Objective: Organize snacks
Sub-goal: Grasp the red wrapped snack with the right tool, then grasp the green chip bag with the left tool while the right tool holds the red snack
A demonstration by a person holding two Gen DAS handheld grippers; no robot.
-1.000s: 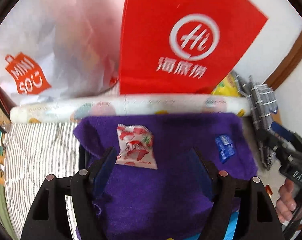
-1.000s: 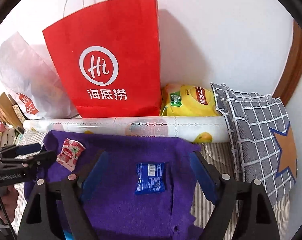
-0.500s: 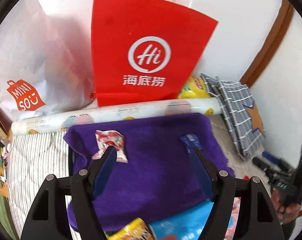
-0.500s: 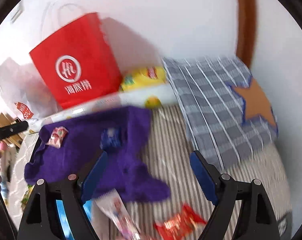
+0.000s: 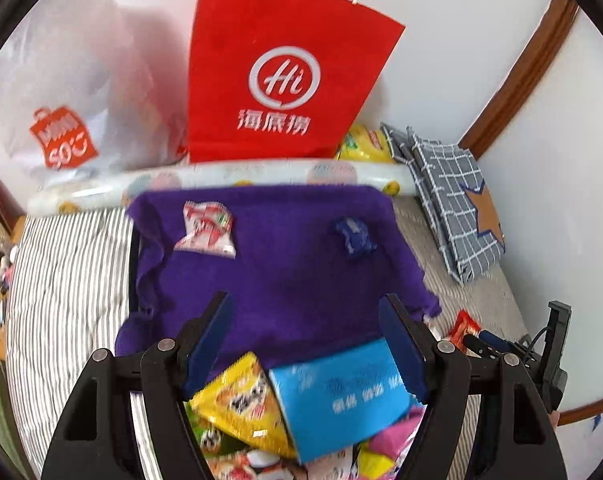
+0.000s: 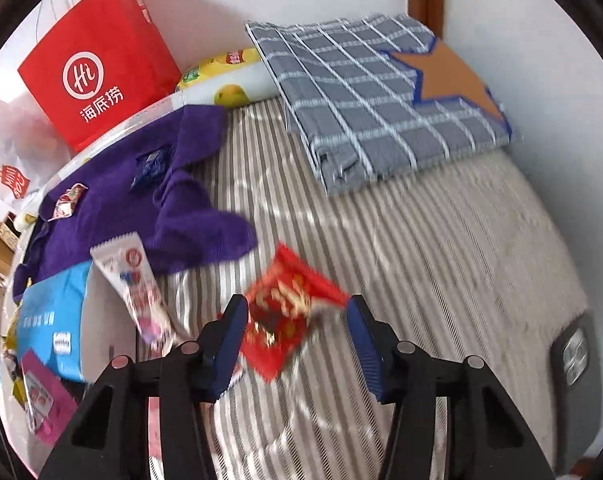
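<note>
Right tongs closing around a red snack packet; left tongs open over the snack pile.

The striped bedcover (image 6: 401, 240) fills the space under and beyond the right tongs (image 6: 297, 336). Far ahead of both tongs a red paper bag (image 5: 277, 76) stands against the wall, with a checked folded cloth (image 6: 373, 108) ahead and to the right of the right tongs. A purple cloth (image 5: 285, 264) lies just ahead of the left tongs (image 5: 305, 344), carrying a red-and-white sweet packet (image 5: 207, 230) ahead-left and a small blue packet (image 5: 355, 238) ahead-right. A blue box (image 5: 341, 396) and a yellow packet (image 5: 241, 404) sit between and below the left tongs' spread fingers, which hold nothing. The red snack packet (image 6: 289, 312) lies between the right tongs' closing fingers, its edges reaching both pads; a firm grip cannot be confirmed through the blur. A long white sachet (image 6: 135, 288) lies just left of them.
</note>
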